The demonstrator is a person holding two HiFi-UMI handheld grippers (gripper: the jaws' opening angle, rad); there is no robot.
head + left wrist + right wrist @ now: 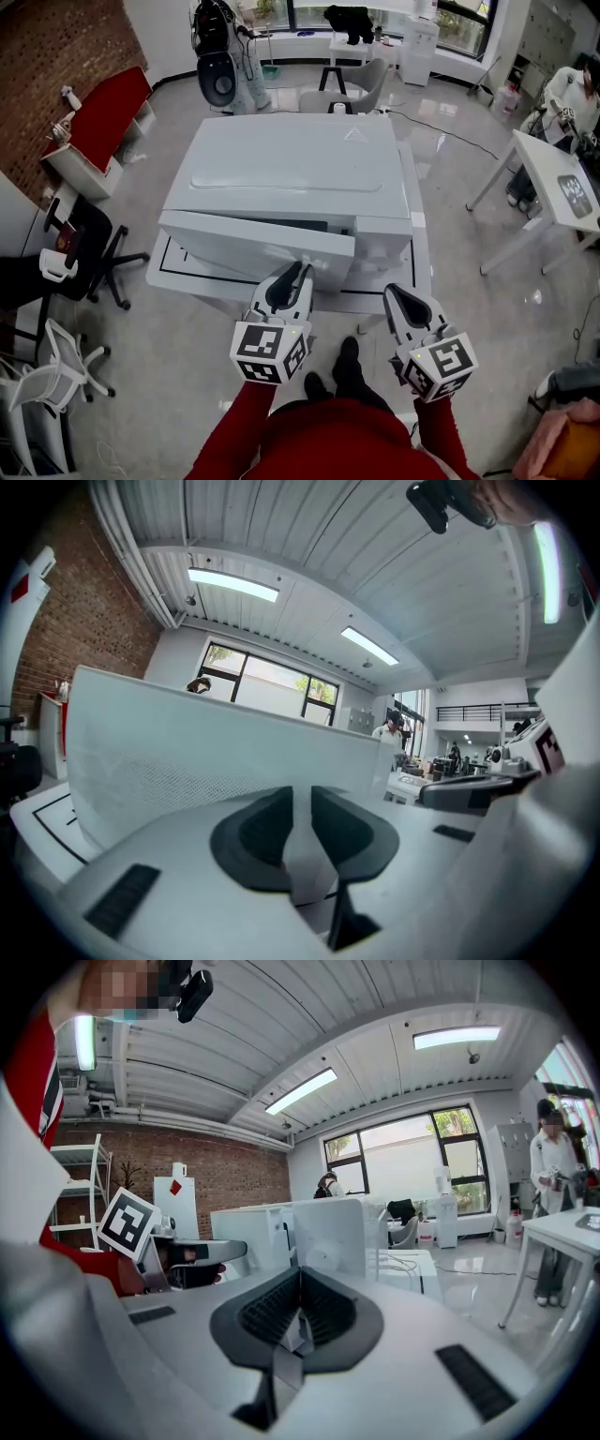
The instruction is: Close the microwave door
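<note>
Head view: microwave (291, 169), white, directly ahead of both grippers; its door (253, 248) ajar, swung partly out toward the left gripper (292, 272), cavity behind it hidden. Left tips lie at the door's near edge; contact cannot be confirmed. Right gripper (398, 295) just right of the door, apart from it. Red sleeves (234, 431) cut off at the frame bottom. Left gripper view: left gripper (300, 799), jaws a narrow slit apart, nothing between them; door (216, 752) fills the field ahead, hinge and handle not discernible. Right gripper view: right gripper (300, 1277), jaws closed together, empty; white panel (328, 1232) beyond the tips, part unidentifiable; left gripper (192, 1258) to its left.
</note>
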